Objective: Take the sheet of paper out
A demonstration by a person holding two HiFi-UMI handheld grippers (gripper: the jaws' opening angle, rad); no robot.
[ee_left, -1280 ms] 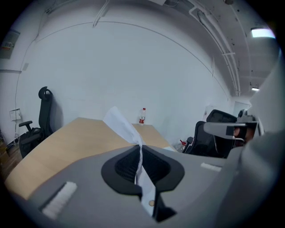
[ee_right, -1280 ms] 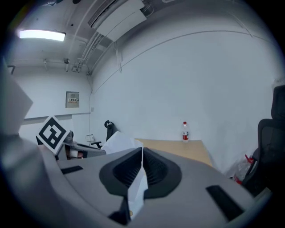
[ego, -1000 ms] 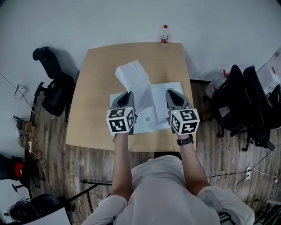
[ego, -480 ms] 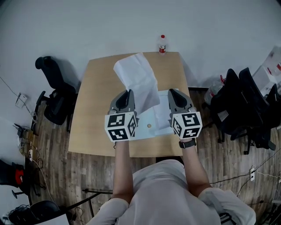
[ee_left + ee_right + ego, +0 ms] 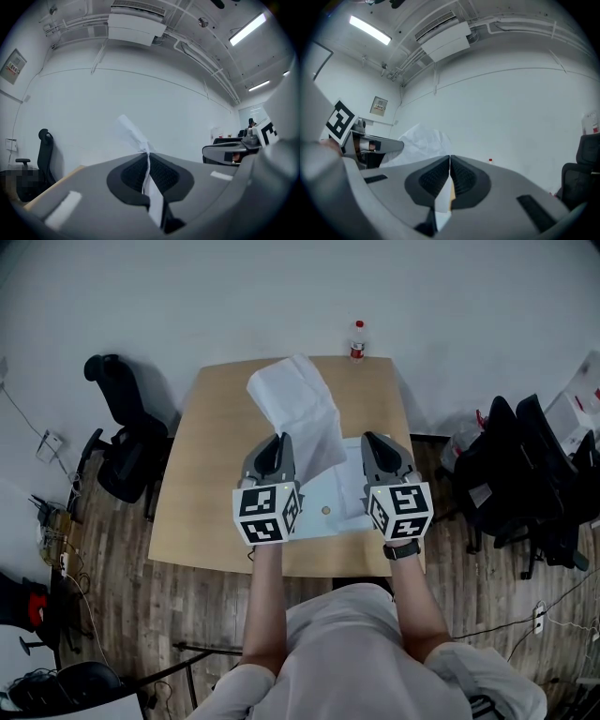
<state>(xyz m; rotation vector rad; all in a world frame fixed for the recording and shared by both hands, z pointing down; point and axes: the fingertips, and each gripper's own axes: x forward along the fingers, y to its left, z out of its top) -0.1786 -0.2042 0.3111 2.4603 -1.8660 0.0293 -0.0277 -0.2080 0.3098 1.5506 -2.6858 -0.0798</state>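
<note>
The counter (image 5: 202,512) carries a flat white folder (image 5: 342,495), and the sheet (image 5: 295,409) stands up from the folder's left part, bowing away toward the far edge. It looks light, thin and floppy, likely to crease or tear if jerked, so a near edge is the place to hold while it is drawn out smoothly. The left gripper (image 5: 146,157) has its jaws pressed together on that edge, and the right gripper (image 5: 450,161) pinches a thin white edge, apparently the folder's.
</note>
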